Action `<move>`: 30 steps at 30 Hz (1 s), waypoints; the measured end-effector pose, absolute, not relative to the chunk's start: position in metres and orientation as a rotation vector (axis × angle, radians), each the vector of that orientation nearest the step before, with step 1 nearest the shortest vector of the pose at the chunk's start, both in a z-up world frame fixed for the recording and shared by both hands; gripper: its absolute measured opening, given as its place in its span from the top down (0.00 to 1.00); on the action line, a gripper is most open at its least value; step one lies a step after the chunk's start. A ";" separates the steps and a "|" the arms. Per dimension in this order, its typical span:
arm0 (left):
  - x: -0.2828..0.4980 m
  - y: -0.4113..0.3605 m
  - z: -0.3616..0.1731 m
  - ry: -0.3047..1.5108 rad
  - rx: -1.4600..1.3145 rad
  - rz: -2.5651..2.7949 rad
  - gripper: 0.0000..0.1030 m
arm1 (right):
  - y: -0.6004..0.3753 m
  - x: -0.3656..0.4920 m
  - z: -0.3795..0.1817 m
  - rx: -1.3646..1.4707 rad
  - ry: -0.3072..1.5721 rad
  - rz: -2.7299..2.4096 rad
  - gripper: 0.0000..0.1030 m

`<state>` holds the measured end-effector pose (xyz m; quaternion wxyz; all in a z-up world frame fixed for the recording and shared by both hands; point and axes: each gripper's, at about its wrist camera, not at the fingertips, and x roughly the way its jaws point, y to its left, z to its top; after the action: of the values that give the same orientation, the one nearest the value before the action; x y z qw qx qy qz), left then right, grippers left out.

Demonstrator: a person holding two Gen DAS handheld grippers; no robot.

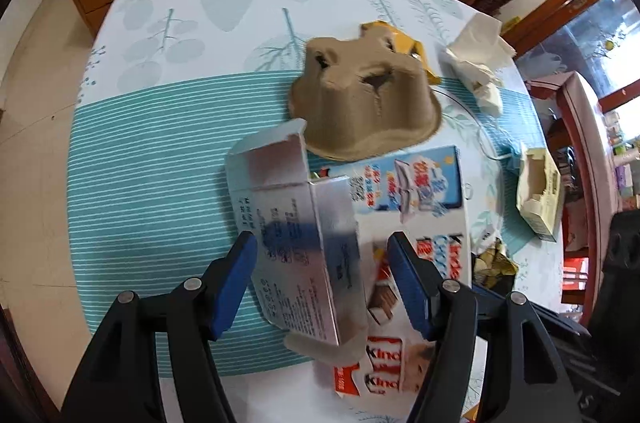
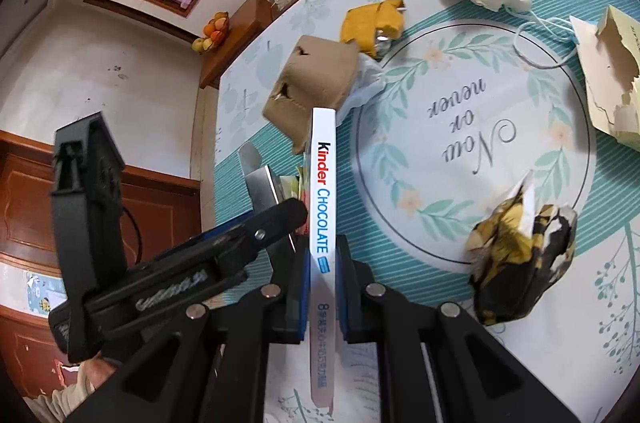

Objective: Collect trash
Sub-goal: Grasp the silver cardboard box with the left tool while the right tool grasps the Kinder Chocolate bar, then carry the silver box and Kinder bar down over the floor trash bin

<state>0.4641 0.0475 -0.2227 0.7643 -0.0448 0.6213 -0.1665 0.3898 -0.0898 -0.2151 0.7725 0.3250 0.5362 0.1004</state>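
- Left gripper, lower centre: jaws apart around a silver carton.
- Brown pulp tray, centre, upside down on table.
- Kinder box right of the carton.

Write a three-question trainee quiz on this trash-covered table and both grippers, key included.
1. True or false: the right gripper is shut on the flat white Kinder chocolate box.
2. Multiple choice: what lies between the left gripper's blue fingers? A) the silver-lined open carton B) the crumpled white tissue C) the crumpled yellow-and-black wrapper
3. Fill in: the brown moulded pulp tray sits upside down, partly hiding a ____ coloured packet behind it.

Key: 1 true; 2 A; 3 yellow.
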 end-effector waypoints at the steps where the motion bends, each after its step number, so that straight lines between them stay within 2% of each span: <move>1: 0.465 0.049 -0.224 1.352 -0.095 -0.354 0.37 | -0.088 0.389 -0.215 0.708 1.164 0.222 0.89; 2: 0.466 0.052 -0.225 1.354 -0.094 -0.345 0.42 | -0.088 0.388 -0.216 0.708 1.165 0.223 0.89; 3: 0.467 0.054 -0.226 1.359 -0.094 -0.339 0.53 | -0.088 0.388 -0.216 0.710 1.167 0.224 0.89; 5: 0.468 0.057 -0.229 1.375 -0.081 -0.325 0.56 | -0.087 0.387 -0.218 0.714 1.169 0.224 0.89; 7: 0.467 0.061 -0.229 1.374 -0.068 -0.314 0.64 | -0.087 0.386 -0.219 0.718 1.172 0.222 0.89; 9: 0.466 0.066 -0.228 1.379 -0.057 -0.317 0.81 | -0.088 0.383 -0.220 0.723 1.173 0.221 0.89; 19: 0.444 0.087 -0.221 1.370 -0.054 -0.322 0.82 | -0.088 0.368 -0.218 0.721 1.172 0.212 0.89; 30: 0.383 0.061 -0.183 1.319 -0.014 -0.383 0.82 | -0.105 0.321 -0.206 0.679 1.152 0.197 0.89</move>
<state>0.3826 0.0613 -0.1829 0.7734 -0.0065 0.6087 -0.1769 0.3212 -0.1048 -0.2063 0.7800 0.3144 0.5333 0.0913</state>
